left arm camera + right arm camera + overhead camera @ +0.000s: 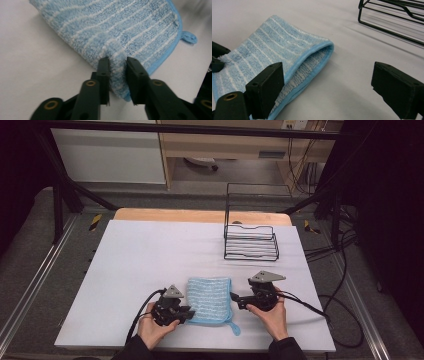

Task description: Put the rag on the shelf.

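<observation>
**Left gripper pinches the folded cloth; right gripper waits wide open**

Nearest the high camera, two hands come in from the bottom edge, each carrying a gripper, over a desk covered in pale sheeting. At the far right of the desk stands a black wire rack, well apart from the work.

A blue striped microfibre cloth lies folded near the front edge, between the two grippers, its hanging loop trailing toward the person.

The left gripper has its jaws nearly closed on the cloth's near-left edge, a ridge of pile bunched up between them. The right gripper stands with its jaws spread wide and nothing between them; one jaw sits just beside the cloth's open, layered edge, the other over bare desk.

I judge this the start of a fold or lift: one side is secured, the other not yet. Next the right gripper would need to slide in over the layered edge, take both layers together, and close before either hand raises the cloth.
</observation>
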`<state>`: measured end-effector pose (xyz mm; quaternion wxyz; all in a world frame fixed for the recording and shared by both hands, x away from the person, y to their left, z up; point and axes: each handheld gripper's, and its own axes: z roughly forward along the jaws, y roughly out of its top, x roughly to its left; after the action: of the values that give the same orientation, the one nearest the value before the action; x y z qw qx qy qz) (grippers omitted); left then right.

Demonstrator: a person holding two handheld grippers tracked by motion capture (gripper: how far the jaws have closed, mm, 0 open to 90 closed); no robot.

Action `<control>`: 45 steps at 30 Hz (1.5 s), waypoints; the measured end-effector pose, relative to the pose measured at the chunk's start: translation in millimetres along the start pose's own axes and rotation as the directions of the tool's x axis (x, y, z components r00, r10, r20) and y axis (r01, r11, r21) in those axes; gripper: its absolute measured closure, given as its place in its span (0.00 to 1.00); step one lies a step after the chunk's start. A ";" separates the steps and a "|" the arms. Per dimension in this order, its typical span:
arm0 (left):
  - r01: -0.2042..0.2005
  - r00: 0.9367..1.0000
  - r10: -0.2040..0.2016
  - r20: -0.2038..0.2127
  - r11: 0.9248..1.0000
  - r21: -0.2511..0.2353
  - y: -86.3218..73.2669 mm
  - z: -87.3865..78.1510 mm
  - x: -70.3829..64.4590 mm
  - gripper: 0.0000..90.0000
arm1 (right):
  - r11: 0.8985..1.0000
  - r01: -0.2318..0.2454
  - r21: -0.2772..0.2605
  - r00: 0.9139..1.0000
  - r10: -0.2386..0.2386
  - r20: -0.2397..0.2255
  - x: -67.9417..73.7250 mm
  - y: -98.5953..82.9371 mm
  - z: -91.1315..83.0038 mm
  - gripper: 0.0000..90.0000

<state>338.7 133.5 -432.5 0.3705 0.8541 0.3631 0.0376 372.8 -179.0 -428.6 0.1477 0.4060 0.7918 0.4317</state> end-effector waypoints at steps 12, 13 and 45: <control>0.011 0.993 -0.023 -0.119 0.995 -0.100 40.9 -6.6 39.0 0.32 | 1.000 -0.017 -0.016 1.000 0.017 -0.013 -3.9 4.3 2.0 0.09; 0.025 0.991 -0.037 -0.127 0.996 -0.090 45.0 -1.3 43.3 0.30 | 1.000 -0.013 -0.016 1.000 0.013 -0.013 -4.2 4.2 2.3 0.09; 0.149 0.984 -0.153 -0.089 0.987 -0.051 45.1 43.0 66.3 0.80 | 0.996 -0.080 0.033 0.995 0.082 -0.054 -13.7 27.1 47.8 0.34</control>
<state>428.4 129.6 -447.3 0.3740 0.8129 0.4428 0.0570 423.3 -154.6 -436.3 0.1019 0.4279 0.7850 0.4363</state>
